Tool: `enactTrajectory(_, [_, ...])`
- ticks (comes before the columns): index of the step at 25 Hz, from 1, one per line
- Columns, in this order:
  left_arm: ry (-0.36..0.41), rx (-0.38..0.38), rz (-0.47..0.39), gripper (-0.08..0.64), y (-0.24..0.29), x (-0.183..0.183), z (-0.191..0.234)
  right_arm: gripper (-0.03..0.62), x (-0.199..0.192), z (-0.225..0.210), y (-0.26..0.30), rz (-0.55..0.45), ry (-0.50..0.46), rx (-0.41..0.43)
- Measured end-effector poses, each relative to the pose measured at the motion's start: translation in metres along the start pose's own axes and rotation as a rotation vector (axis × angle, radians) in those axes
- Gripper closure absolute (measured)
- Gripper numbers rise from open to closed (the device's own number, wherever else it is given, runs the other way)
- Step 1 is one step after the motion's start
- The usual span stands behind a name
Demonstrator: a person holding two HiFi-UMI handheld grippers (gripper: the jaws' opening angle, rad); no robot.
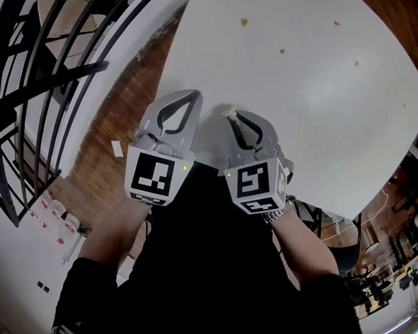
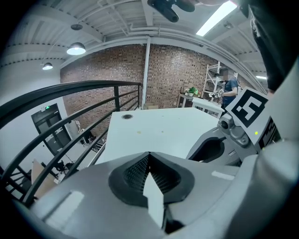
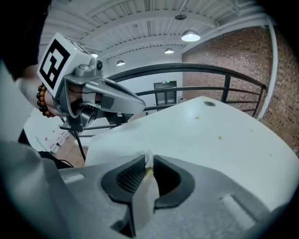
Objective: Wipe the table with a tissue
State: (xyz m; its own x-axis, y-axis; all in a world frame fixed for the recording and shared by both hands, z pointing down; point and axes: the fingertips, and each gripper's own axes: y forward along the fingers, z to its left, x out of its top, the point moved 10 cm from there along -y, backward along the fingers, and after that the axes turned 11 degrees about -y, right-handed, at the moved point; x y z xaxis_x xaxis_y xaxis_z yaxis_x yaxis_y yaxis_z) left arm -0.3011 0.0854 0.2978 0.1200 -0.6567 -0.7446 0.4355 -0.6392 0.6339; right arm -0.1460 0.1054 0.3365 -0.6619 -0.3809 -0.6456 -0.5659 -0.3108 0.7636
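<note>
White table (image 1: 320,132), crumbs (image 1: 244,22) scattered toward 12 and 2 o'clock; we see no container on it. Our right gripper (image 1: 235,118) pinches a small tissue (image 3: 147,158) wad at its tips, by the table's 6 o'clock edge. Left gripper (image 1: 195,94), just beside at 9, has jaws together on nothing. We judge wiping hasn't begun; next: press tissue down & sweep toward the crumbs.

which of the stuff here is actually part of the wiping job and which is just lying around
Part of the job:
- tissue, pinched in the right gripper
- white table
- crumbs on it

Just about:
- left gripper, shut on nothing
- black railing
- paper scrap on the wooden floor
</note>
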Motion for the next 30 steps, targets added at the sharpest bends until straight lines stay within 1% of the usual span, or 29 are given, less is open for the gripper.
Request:
enactTrajectory(9, [0.016, -0.05, -0.023, 0.543, 0.015, 0.012, -0.005, 0.548, -0.002, -0.022, -0.016, 0.002, 0.022, -0.085])
enactTrajectory(17, [0.028, -0.094, -0.042, 0.543, 0.032, 0.027, -0.01, 0.548, -0.002, -0.057, -0.026, 0.019, 0.026, -0.169])
enactTrajectory(25, [0.025, -0.117, -0.047, 0.543, 0.049, 0.04, -0.006, 0.548, 0.004, -0.085, -0.029, 0.029, 0.042, -0.247])
enactTrajectory(30, [0.033, -0.124, -0.053, 0.543, 0.057, 0.046, 0.0, 0.548, 0.012, -0.098, -0.02, 0.029, 0.053, -0.278])
